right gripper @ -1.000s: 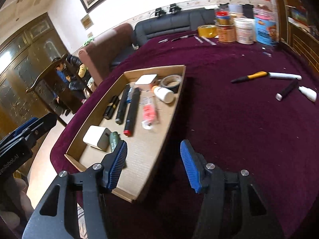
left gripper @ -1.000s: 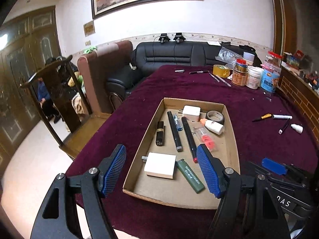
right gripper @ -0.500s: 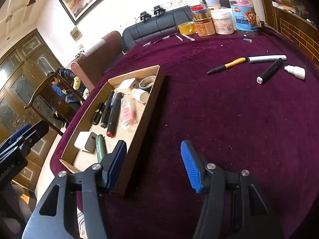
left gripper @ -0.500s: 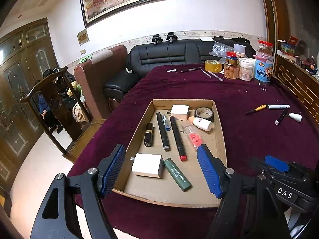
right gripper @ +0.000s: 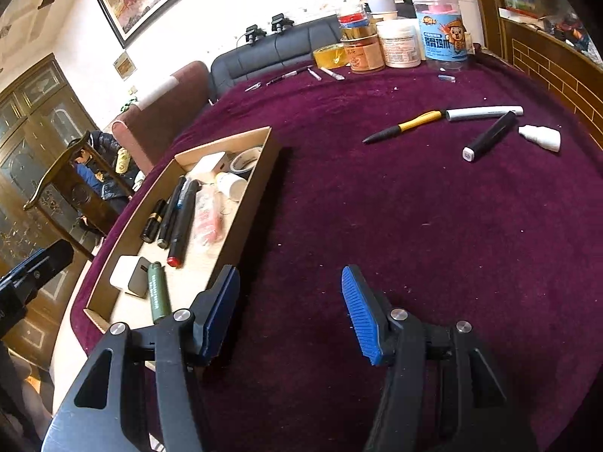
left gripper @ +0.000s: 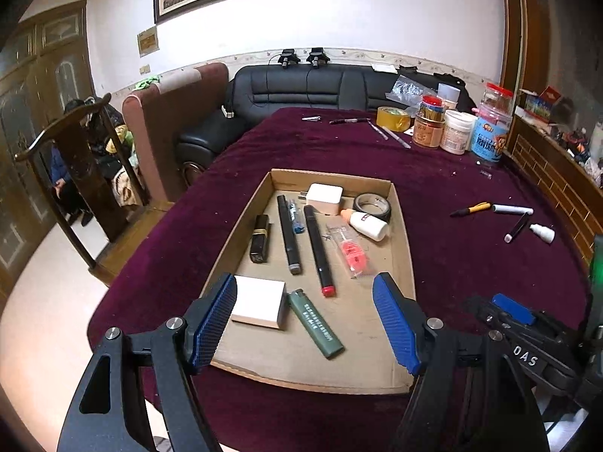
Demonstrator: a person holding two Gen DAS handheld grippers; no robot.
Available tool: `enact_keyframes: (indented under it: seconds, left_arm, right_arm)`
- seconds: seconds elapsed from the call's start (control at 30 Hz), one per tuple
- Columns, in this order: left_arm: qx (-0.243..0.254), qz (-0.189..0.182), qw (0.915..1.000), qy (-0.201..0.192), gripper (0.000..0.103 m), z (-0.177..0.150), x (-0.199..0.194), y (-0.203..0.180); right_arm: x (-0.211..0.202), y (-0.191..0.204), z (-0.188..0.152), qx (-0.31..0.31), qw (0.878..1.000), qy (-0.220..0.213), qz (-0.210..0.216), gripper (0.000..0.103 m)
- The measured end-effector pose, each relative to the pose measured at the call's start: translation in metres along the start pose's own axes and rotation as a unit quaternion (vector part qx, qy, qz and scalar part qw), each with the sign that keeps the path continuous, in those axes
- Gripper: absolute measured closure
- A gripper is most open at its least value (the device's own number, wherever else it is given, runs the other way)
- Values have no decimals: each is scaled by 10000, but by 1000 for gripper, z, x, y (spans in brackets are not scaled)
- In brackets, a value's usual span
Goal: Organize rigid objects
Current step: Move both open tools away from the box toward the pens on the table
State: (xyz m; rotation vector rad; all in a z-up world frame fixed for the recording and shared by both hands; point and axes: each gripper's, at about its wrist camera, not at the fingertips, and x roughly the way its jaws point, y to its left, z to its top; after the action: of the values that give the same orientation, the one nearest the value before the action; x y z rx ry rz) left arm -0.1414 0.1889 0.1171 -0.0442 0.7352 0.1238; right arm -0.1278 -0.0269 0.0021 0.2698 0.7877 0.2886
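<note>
Left gripper [left gripper: 305, 318] spread wide, empty, above near end of cardboard tray [left gripper: 409, 263], green lighter [left gripper: 316, 323] between fingers. Right gripper [right gripper: 290, 312] also spread, empty, over cloth beside tray; pens [right gripper: 403, 127] well ahead.

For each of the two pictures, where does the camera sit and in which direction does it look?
Left wrist: sits behind the open left gripper, looking down into the cardboard tray; its two fingers show.
Right wrist: sits behind the open right gripper, facing the bare purple tablecloth right of the tray; its fingers show.
Shared: the tray, the green lighter, the yellow pen.
</note>
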Motion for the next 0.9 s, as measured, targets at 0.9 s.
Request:
enact_keyframes:
  seconds: [0.9]
  left_arm:
    - [706, -1017, 9923, 71, 34, -1, -2, -78]
  right_arm:
    - [-212, -219, -26, 1491, 9533, -1336, -2263, 47]
